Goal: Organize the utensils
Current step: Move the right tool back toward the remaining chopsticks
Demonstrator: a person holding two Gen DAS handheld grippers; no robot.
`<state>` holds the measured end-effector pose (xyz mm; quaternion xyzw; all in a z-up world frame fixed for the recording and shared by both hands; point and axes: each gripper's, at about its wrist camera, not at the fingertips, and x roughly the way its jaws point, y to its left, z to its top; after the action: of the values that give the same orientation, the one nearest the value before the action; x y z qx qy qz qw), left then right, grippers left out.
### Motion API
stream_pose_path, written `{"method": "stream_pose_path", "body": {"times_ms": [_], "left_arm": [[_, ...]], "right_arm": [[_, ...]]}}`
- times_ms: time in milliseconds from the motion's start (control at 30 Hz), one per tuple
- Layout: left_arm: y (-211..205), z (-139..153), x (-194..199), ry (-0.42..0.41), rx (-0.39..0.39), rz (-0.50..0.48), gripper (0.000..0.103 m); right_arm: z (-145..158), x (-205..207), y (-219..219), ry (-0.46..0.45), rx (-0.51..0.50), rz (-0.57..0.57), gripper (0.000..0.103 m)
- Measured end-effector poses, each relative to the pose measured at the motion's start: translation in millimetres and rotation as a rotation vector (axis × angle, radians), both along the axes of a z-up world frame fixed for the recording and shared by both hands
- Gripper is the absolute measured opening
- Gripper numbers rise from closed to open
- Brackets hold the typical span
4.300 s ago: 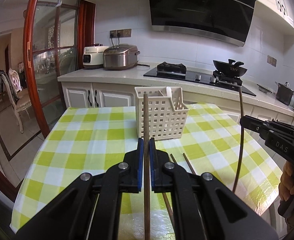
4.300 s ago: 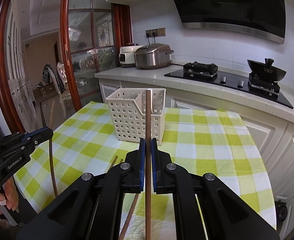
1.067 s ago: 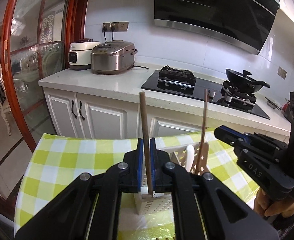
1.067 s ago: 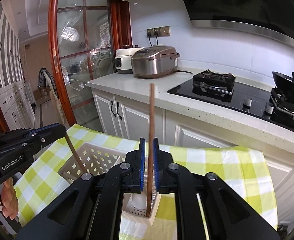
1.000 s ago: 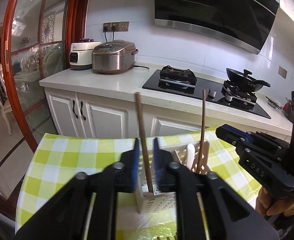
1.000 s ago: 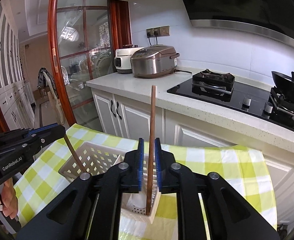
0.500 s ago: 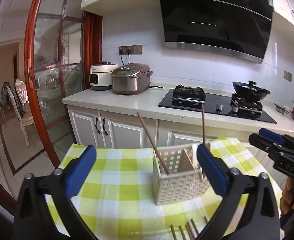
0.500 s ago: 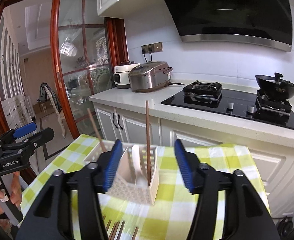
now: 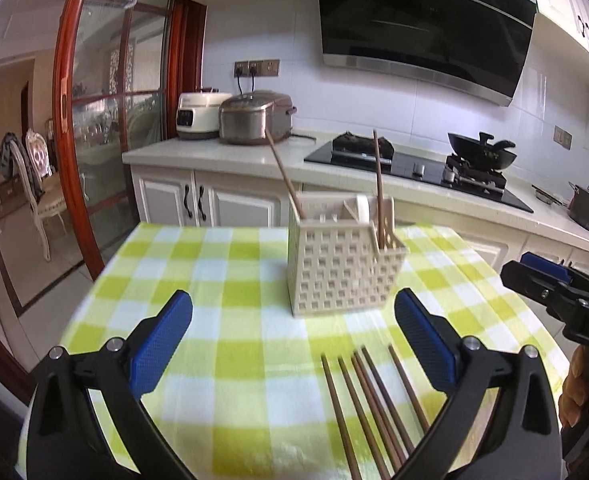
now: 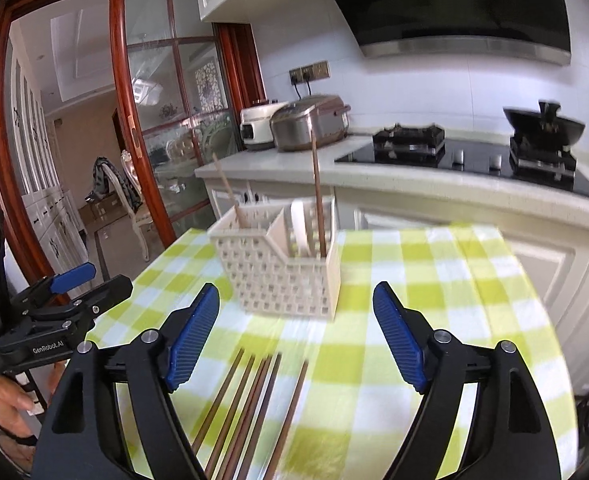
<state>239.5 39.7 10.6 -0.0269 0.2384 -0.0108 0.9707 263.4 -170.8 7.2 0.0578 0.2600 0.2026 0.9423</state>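
Five loose chopsticks (image 9: 370, 404) lying near table's (image 9: 222, 264) front edge, before basket (image 9: 342, 268); thin, stiff, light, slippery, best pinched mid-shaft. Left gripper (image 9: 292, 344) wide, empty; right gripper (image 10: 296, 334) empty, jaws opening
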Motion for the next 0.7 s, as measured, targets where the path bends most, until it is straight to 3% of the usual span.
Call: {"method": "stream_pose_path", "body": {"times_ms": [267,433,700], "left_arm": [[-3,-40,-21,0.052,0.012,0.003,0.098],[2,-63,-23,0.09,-0.019,0.01,0.098],[-1,-85,-14,0.127,0.007,0.003,0.098]], "right_arm": [[-48,-8,6,0.119,-0.028,0.005,0.075],[-73,-2,10,0.181,-0.053,-0.014,0.075],[-96,11,23,0.239,-0.11,-0.015,0.075]]}}
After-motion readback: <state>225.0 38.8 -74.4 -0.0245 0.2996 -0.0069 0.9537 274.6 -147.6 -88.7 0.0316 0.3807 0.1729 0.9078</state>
